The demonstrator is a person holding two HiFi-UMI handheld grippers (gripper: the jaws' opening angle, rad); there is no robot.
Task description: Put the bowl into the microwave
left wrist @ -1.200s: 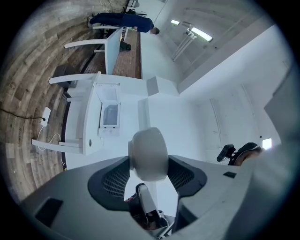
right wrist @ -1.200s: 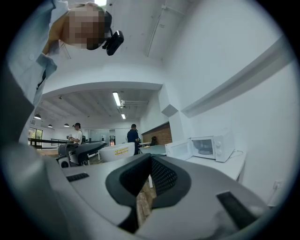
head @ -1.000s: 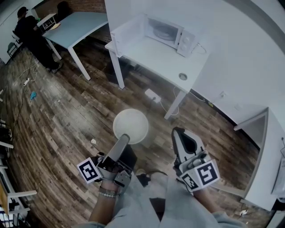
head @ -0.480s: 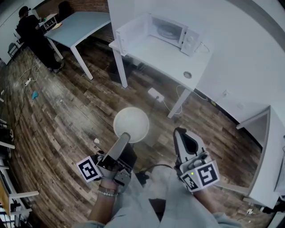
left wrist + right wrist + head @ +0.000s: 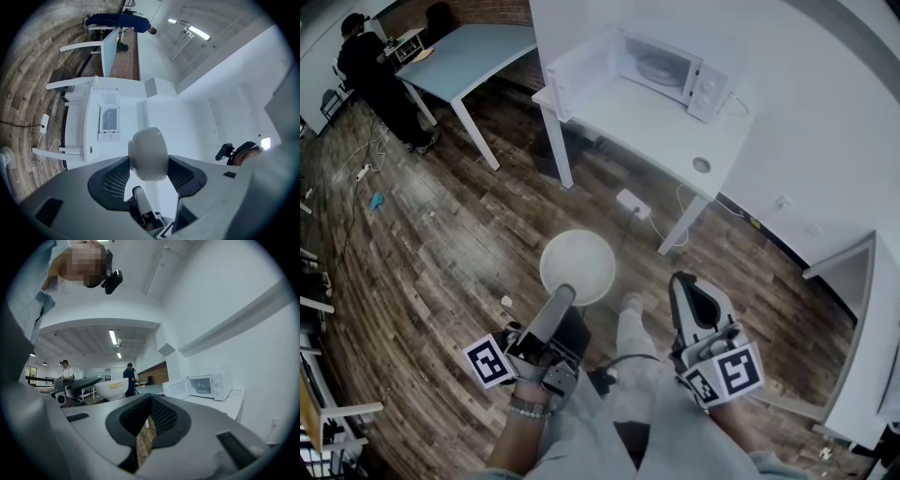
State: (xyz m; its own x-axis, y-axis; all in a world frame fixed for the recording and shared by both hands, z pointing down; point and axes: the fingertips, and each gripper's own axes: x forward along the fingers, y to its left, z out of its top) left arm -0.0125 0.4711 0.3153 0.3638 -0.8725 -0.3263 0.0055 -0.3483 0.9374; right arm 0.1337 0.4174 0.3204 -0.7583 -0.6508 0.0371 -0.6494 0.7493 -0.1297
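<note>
Over the last second the bench (image 5: 649, 131) and the microwave (image 5: 669, 69) have slid a little lower and nearer in my head view, so I am walking the load toward them. The gap is closing, but they are well apart from me yet, with open floor (image 5: 469, 234) between.

The grip has not changed. The left gripper (image 5: 563, 292) has its jaws pinching the rim of the bowl (image 5: 577, 266), which is carried out in front over the floor, roughly level. The right gripper (image 5: 686, 281) rides alongside, jaws pressed together on nothing.

The bowl looks empty from above (nothing to spill, as far as I can judge). The microwave's door (image 5: 581, 67) stands swung open to the left. Inside I see only the turntable (image 5: 660, 67), so the cavity looks free for the bowl.
</note>
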